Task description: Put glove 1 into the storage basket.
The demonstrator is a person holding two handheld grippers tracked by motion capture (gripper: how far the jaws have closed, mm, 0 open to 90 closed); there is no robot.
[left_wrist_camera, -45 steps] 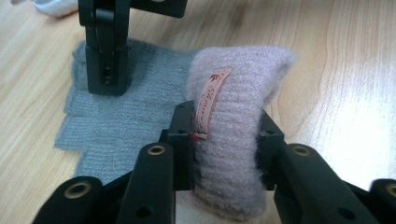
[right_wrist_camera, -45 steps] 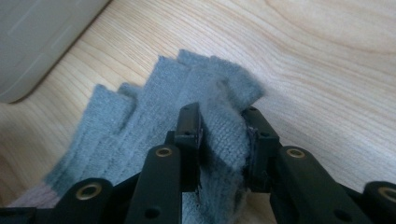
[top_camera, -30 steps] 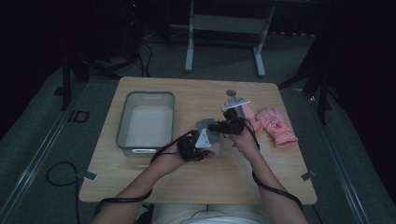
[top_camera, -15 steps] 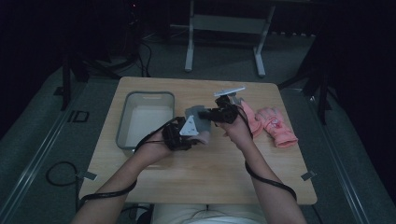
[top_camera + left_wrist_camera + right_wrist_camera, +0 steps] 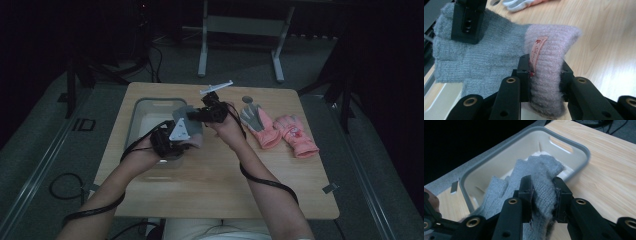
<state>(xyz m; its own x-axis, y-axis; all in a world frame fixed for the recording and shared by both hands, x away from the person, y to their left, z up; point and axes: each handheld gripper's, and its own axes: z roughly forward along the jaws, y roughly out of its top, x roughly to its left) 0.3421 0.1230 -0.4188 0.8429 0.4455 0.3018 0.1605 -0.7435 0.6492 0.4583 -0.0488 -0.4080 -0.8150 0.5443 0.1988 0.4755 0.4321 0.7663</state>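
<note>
Holding grey glove (image 5: pixel 479 60) over bin (image 5: pixel 576 147): left gripper (image 5: pixel 545 75) pinching cuff, right gripper (image 5: pixel 543 192) pinching fingers. Risk: knit slipping out, landing on bin rim.

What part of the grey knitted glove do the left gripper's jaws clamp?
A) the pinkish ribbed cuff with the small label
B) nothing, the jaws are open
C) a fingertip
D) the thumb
A: in the left gripper view the left gripper has its jaws pressed on the pinkish ribbed cuff of the grey glove, right beside the small label, while the right gripper pinches the finger end.
</note>
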